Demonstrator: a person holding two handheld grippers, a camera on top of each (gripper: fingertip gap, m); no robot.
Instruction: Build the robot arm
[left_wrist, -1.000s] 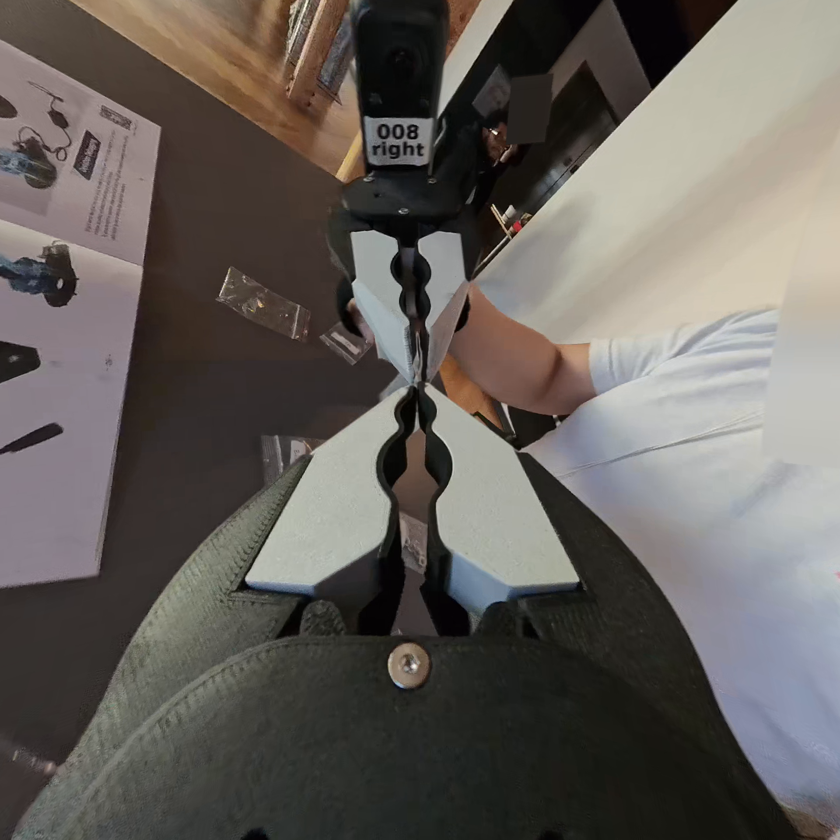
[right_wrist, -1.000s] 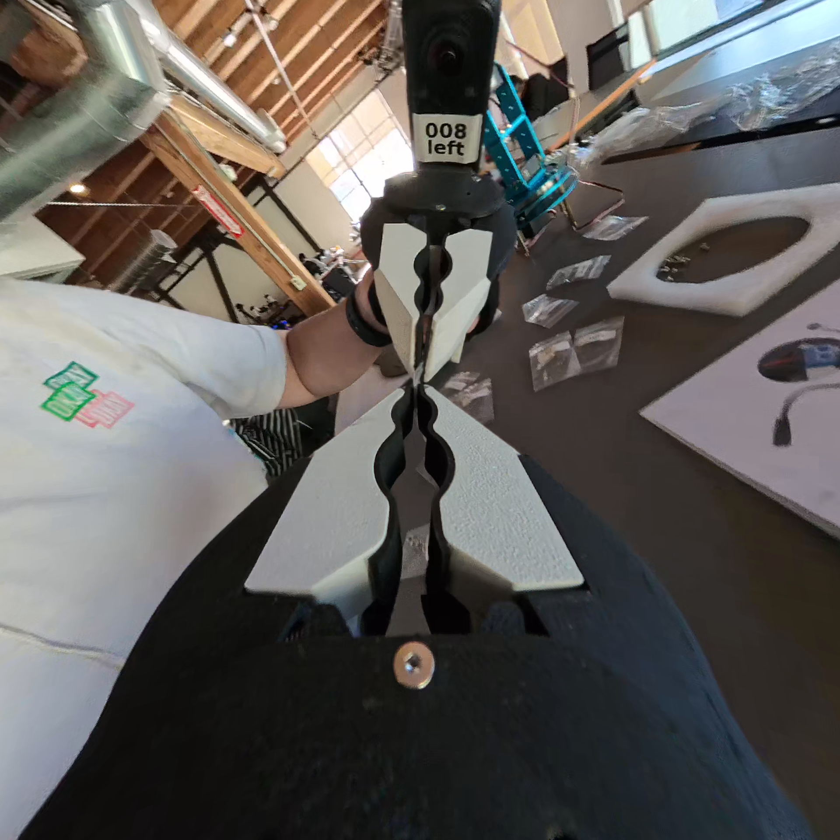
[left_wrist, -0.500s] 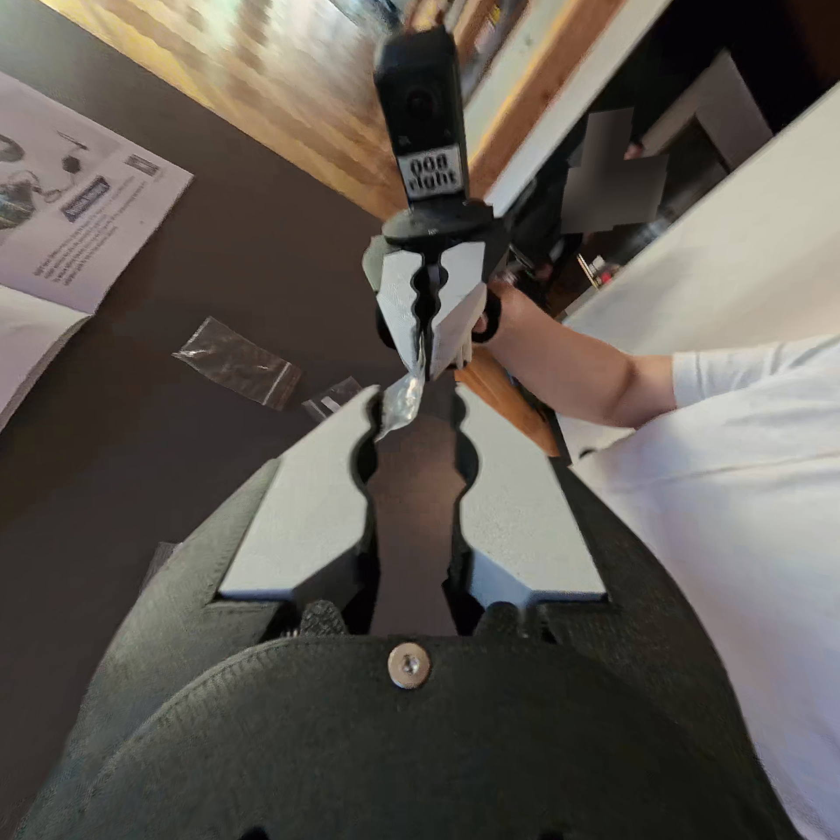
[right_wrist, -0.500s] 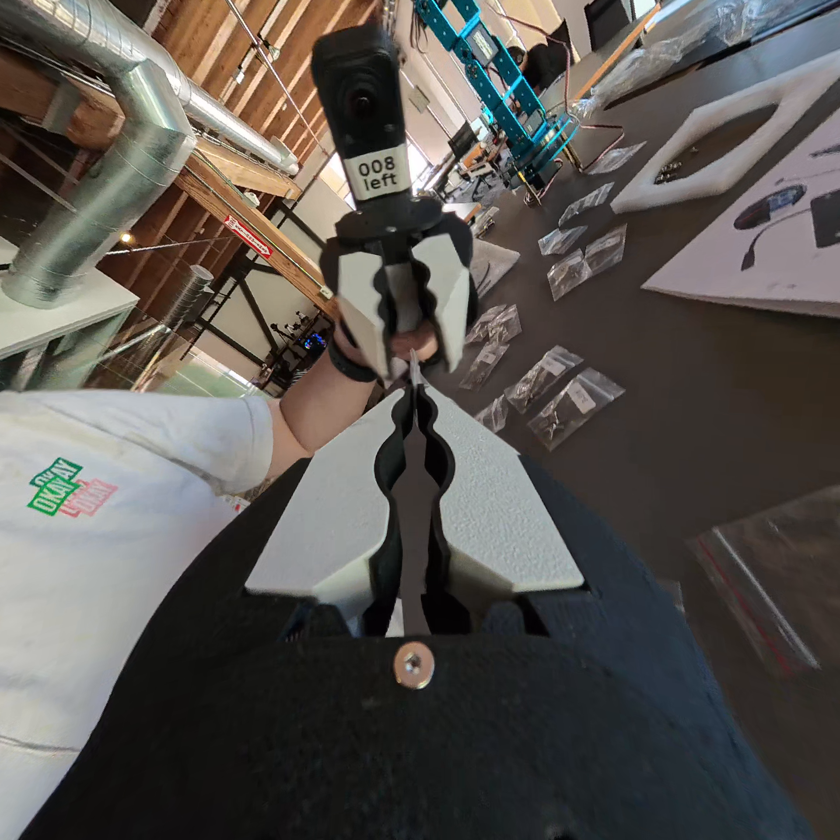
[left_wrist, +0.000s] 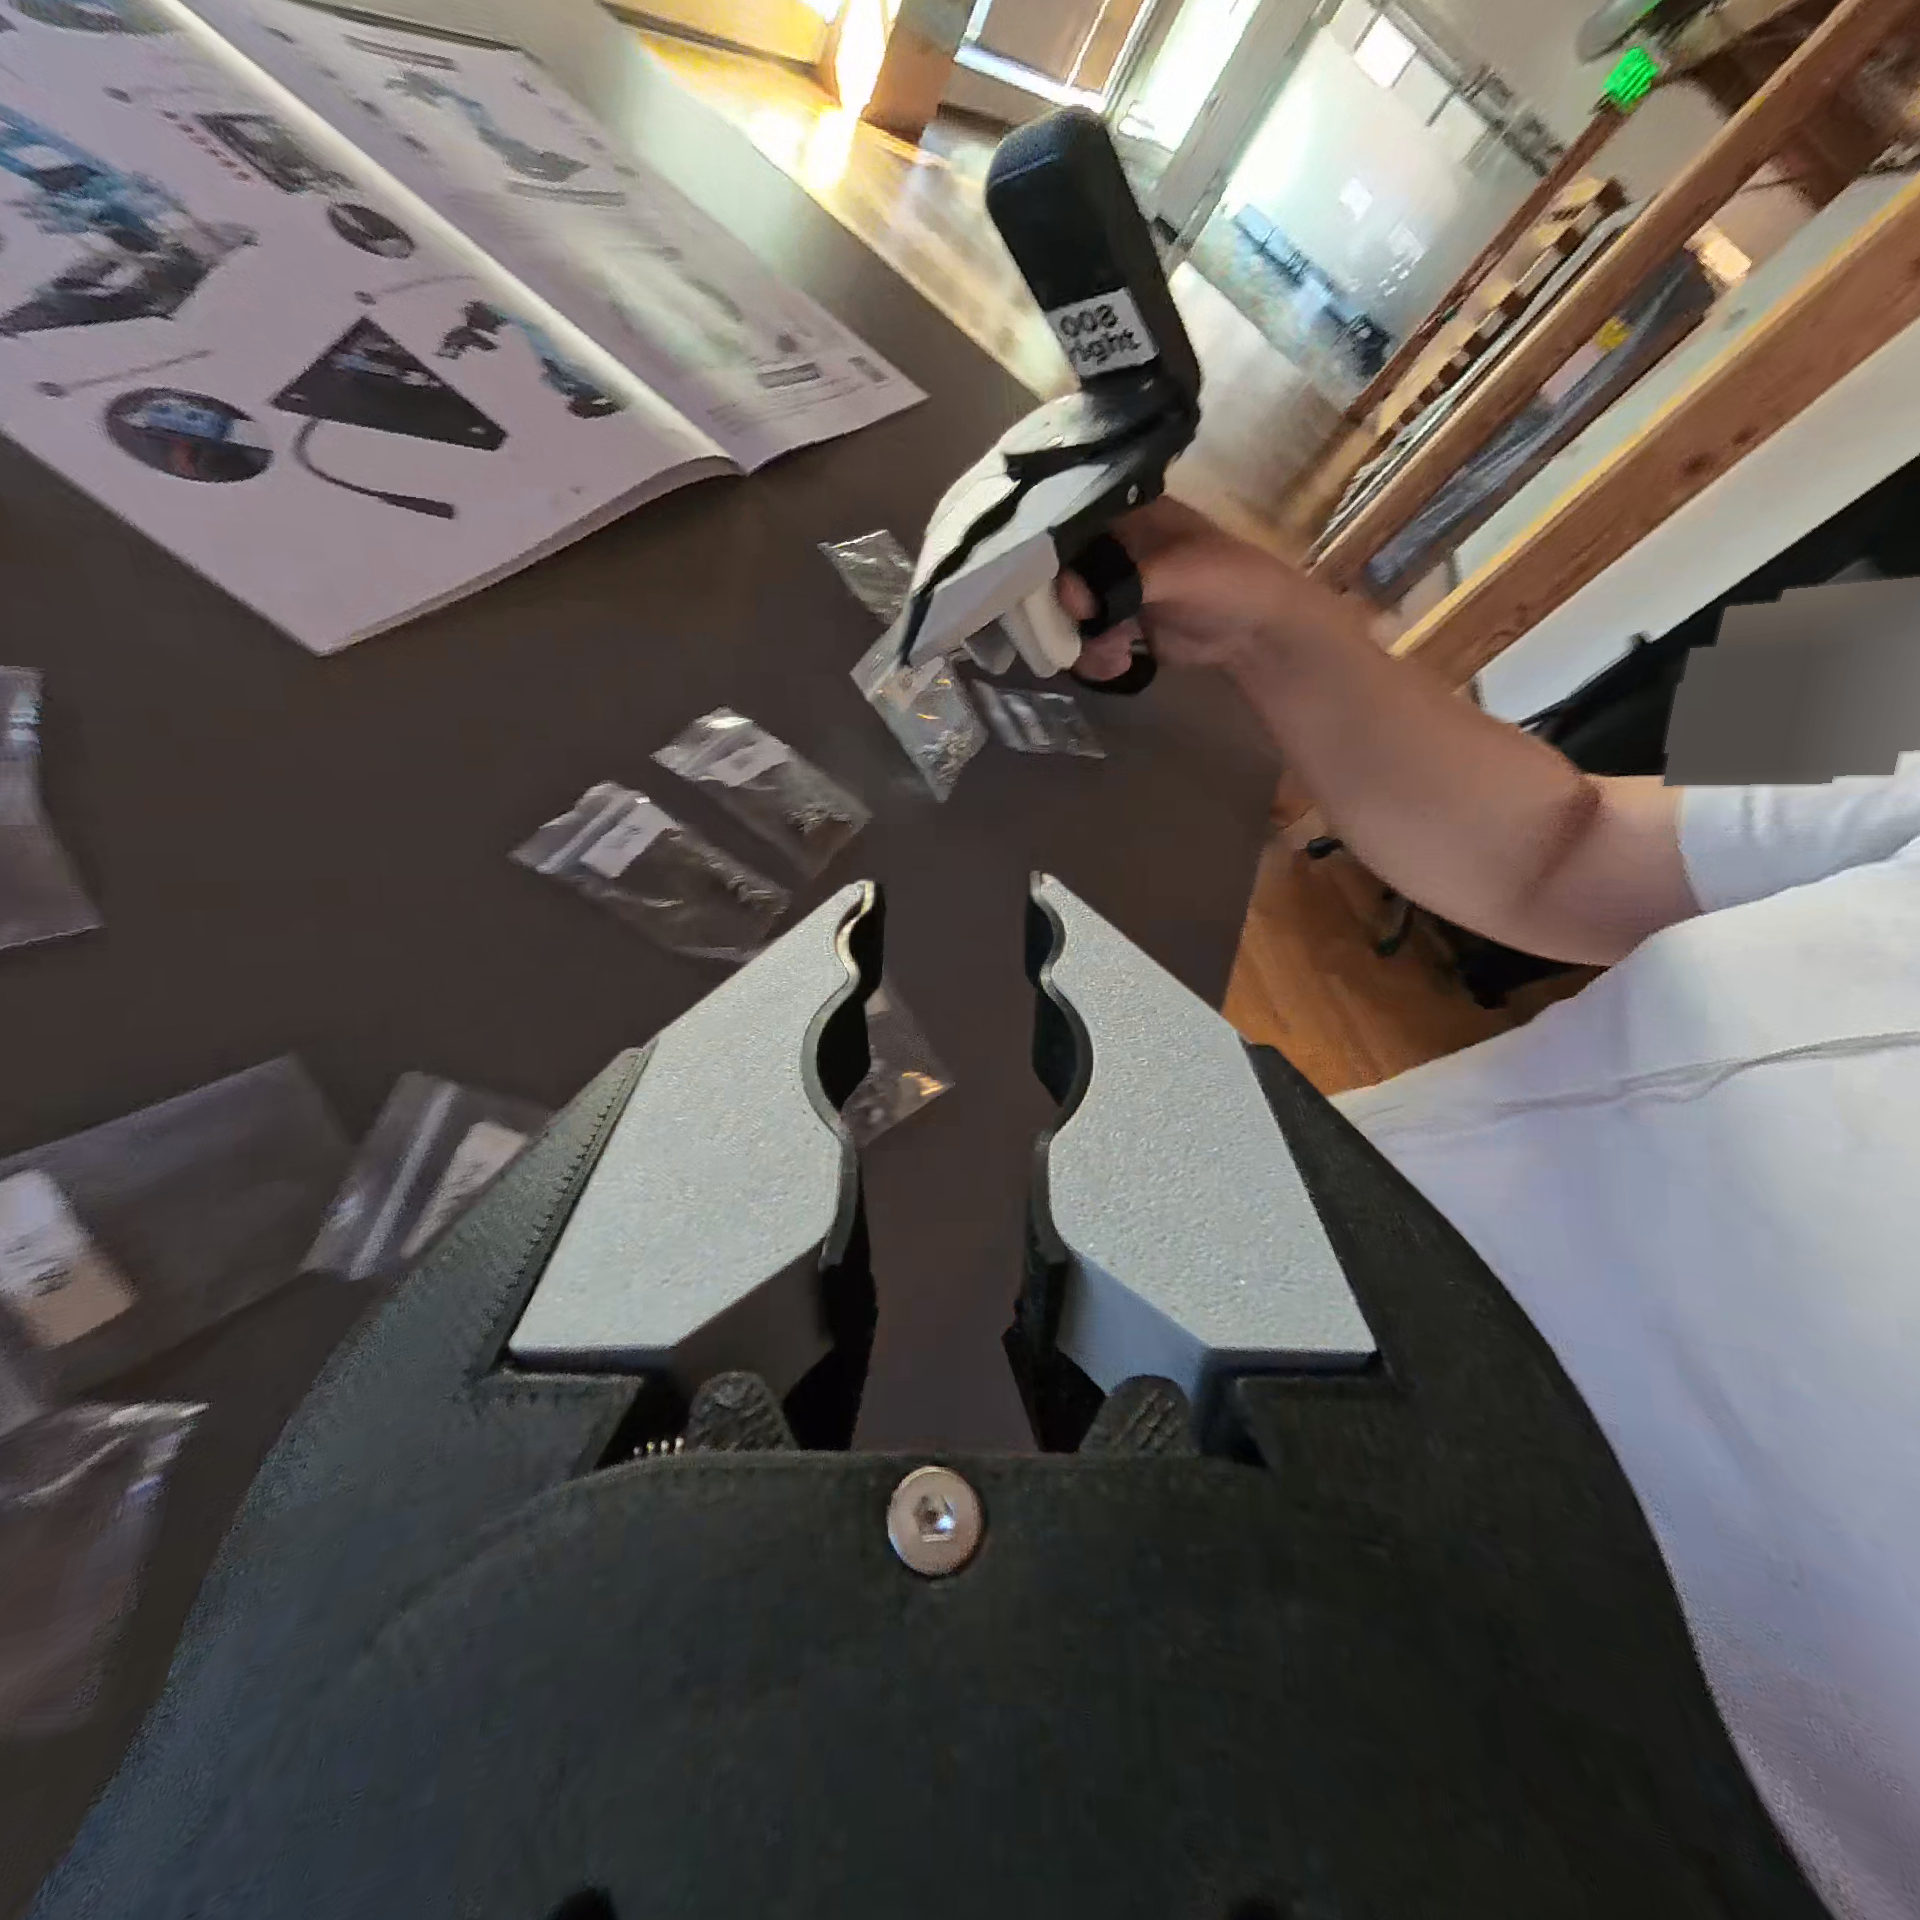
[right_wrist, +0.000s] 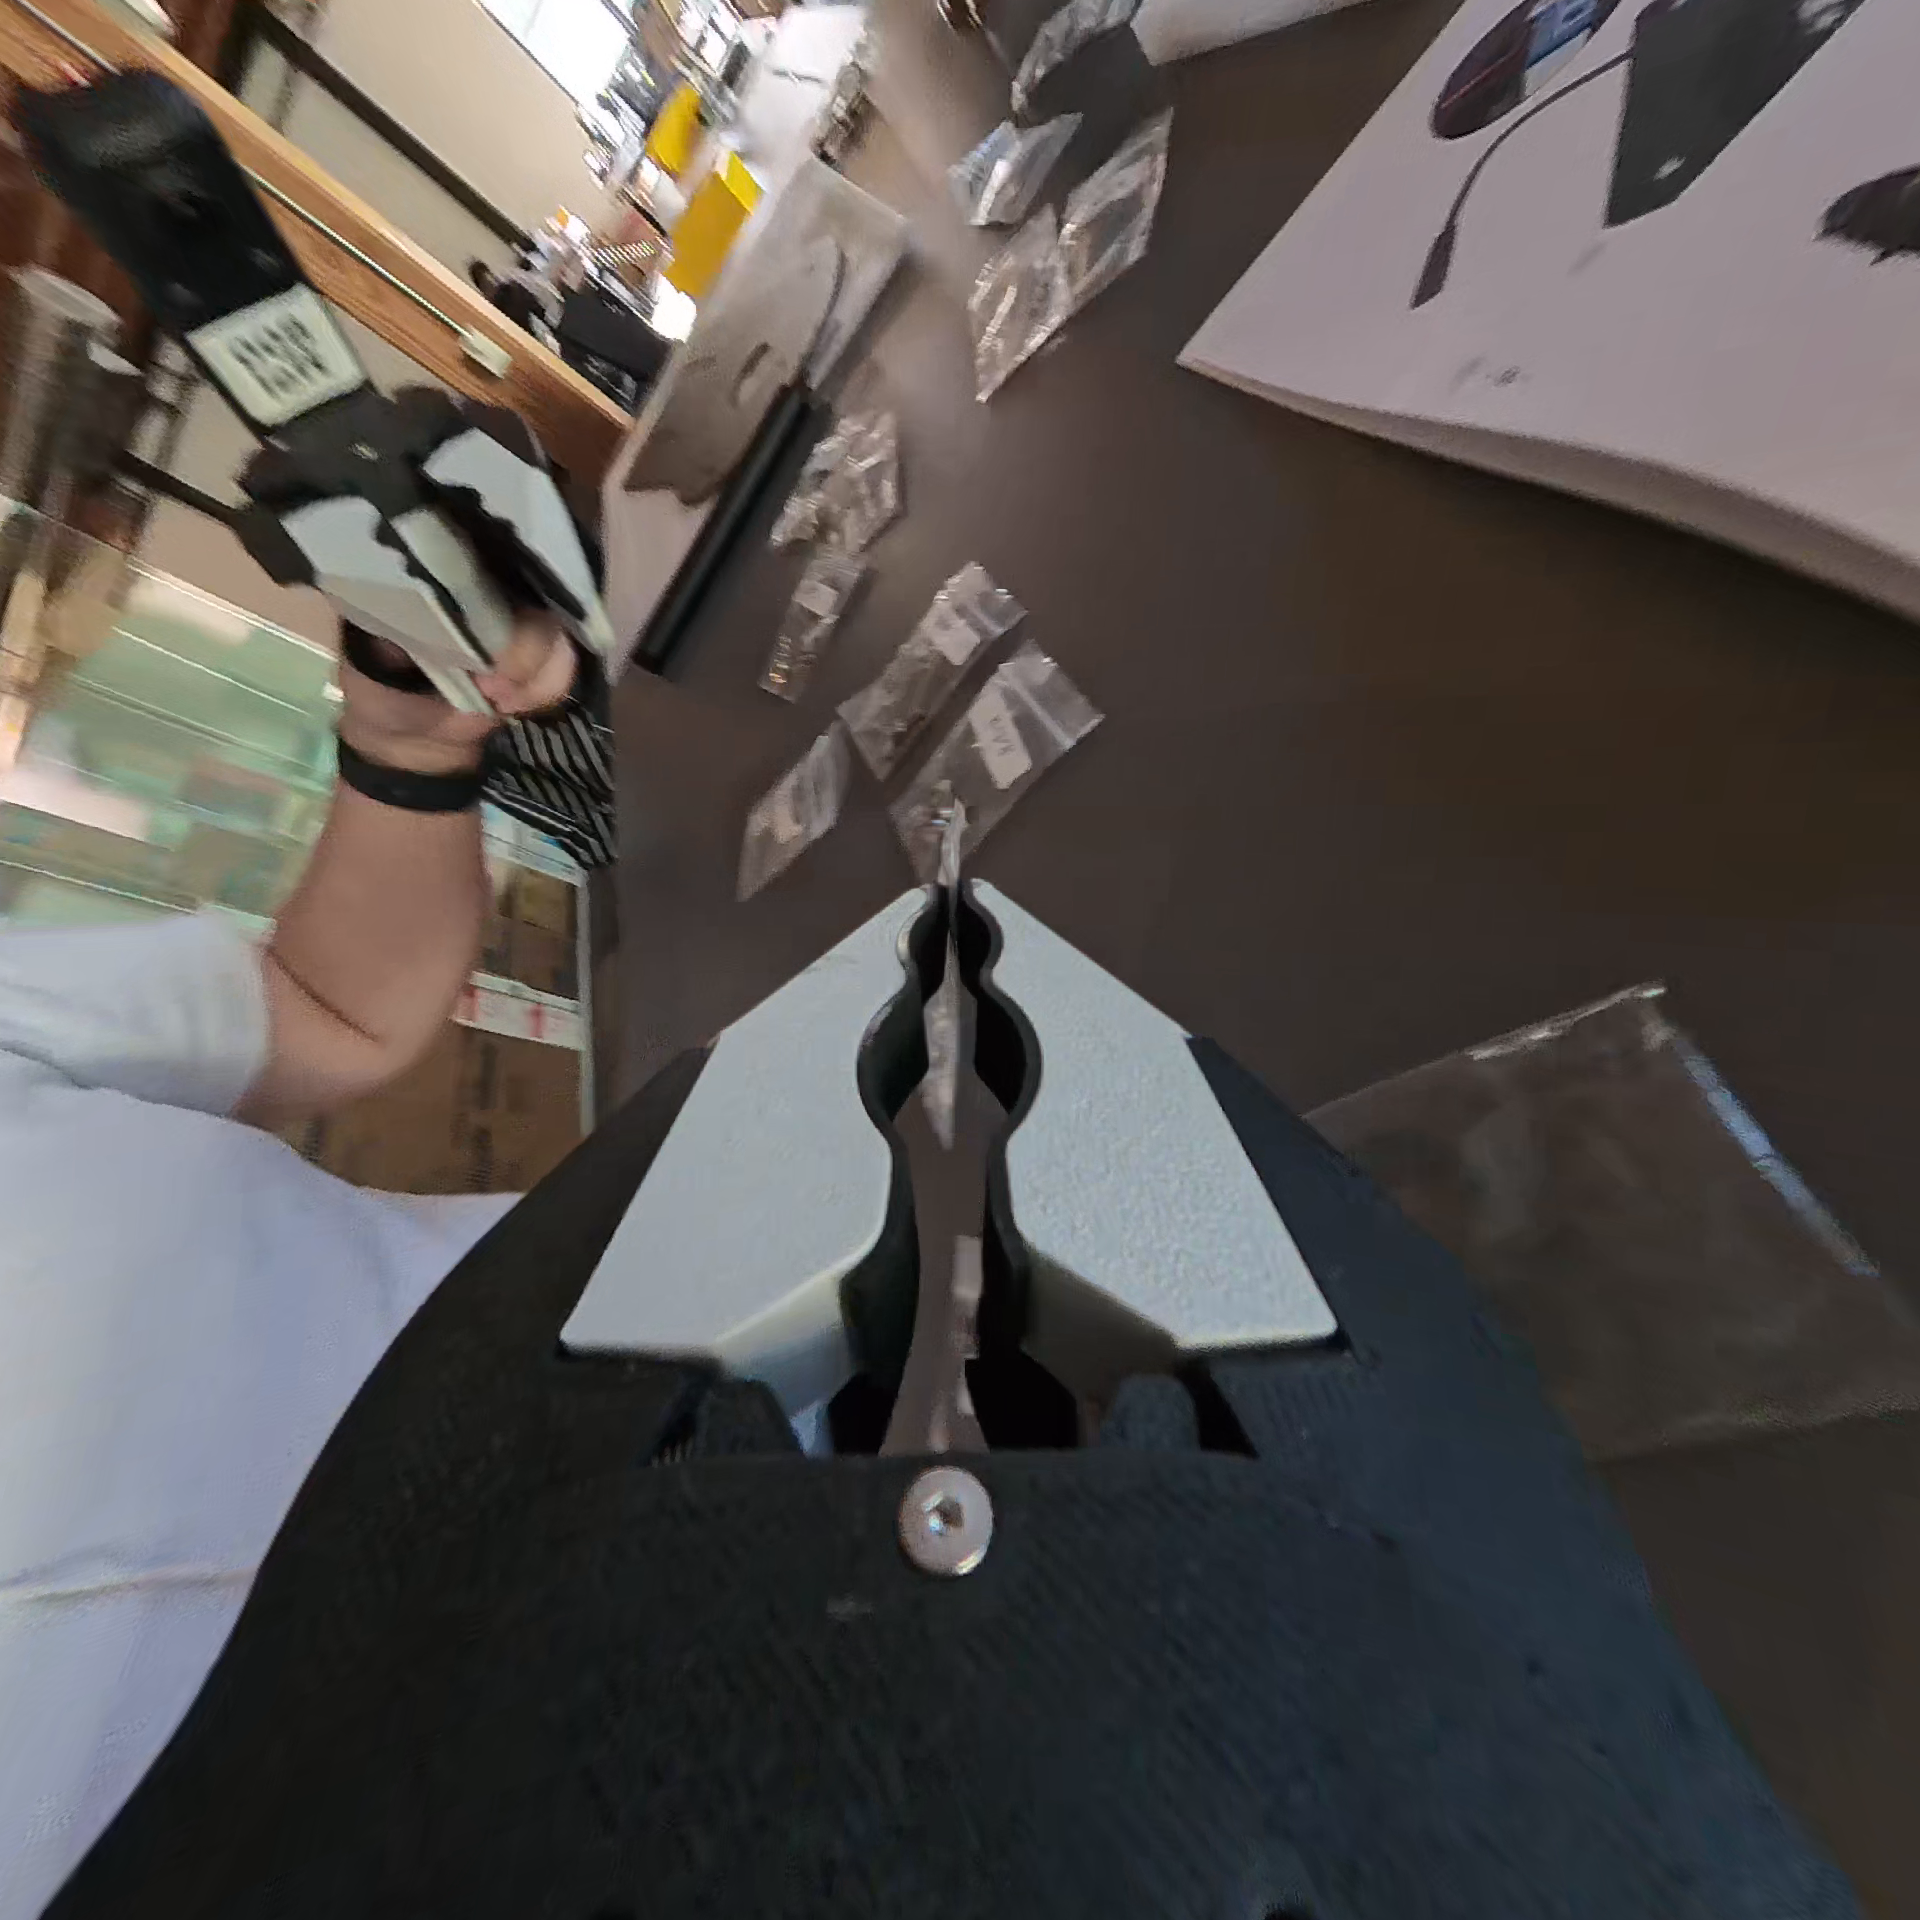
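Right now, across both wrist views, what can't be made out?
- Contents of the small clear bag in the right gripper: edge-on between the fingers; blurred in the left wrist view.
- Open booklet: cut off by both frames' edges.
- Left gripper: open, holding nothing.

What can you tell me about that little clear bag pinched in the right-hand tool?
The small clear plastic bag is thin, crinkly and see-through, with small dark bits, too small to identify, collected at its lower end. The right tool is shut on its upper edge; in the right wrist view the film runs edge-on between the two pale fingers. It hangs tilted above the dark table, apart from the similar bags lying flat there. Only the right tool touches it; the left tool is open, empty and apart.
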